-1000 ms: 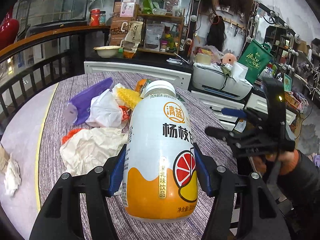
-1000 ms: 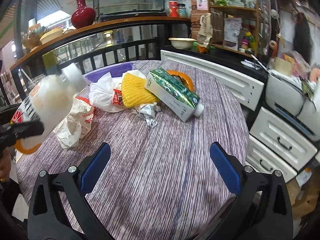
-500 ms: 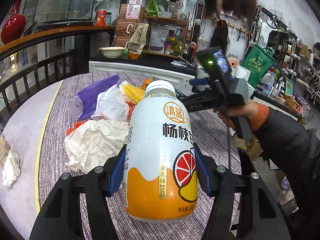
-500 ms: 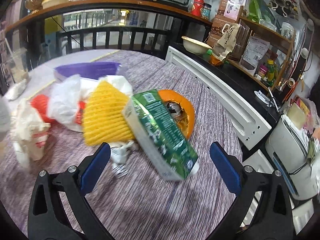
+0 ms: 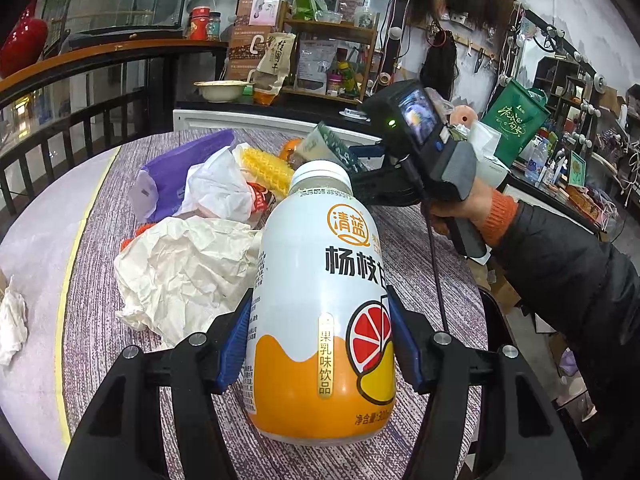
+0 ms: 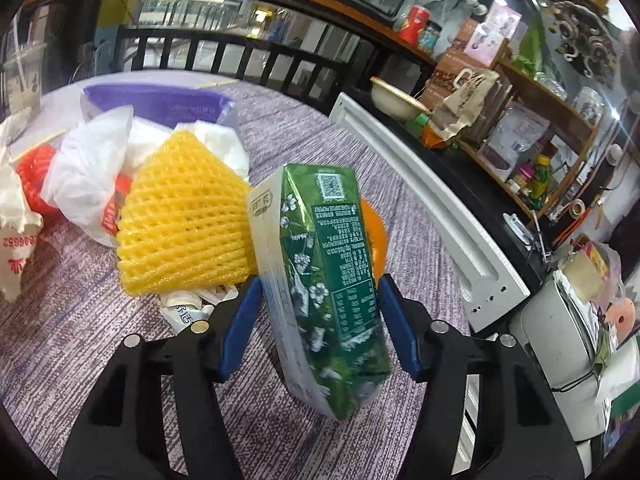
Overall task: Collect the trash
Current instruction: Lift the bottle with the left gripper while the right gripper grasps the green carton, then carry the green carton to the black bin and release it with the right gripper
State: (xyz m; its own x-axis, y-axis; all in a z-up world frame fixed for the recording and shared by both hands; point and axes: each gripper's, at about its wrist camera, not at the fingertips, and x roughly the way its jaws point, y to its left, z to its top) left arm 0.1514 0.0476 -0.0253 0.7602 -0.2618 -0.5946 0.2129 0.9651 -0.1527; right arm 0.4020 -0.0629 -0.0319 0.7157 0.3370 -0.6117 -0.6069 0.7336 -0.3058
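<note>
Your right gripper (image 6: 318, 330) had just been closing – its blue pads (image 6: 394, 326) stood against both sides of the green carton (image 6: 328, 280), which sat tilted between them above the purple tablecloth (image 6: 100, 340). Your left gripper (image 5: 318, 350) was clamped on the white-and-orange drink bottle (image 5: 320, 312), held upright. Just beyond the carton lay the yellow foam net (image 6: 184, 232), touching it. Farther back sat the crumpled white plastic bag (image 6: 88, 168) and the purple bag (image 6: 160, 100) – all on the tablecloth.
</note>
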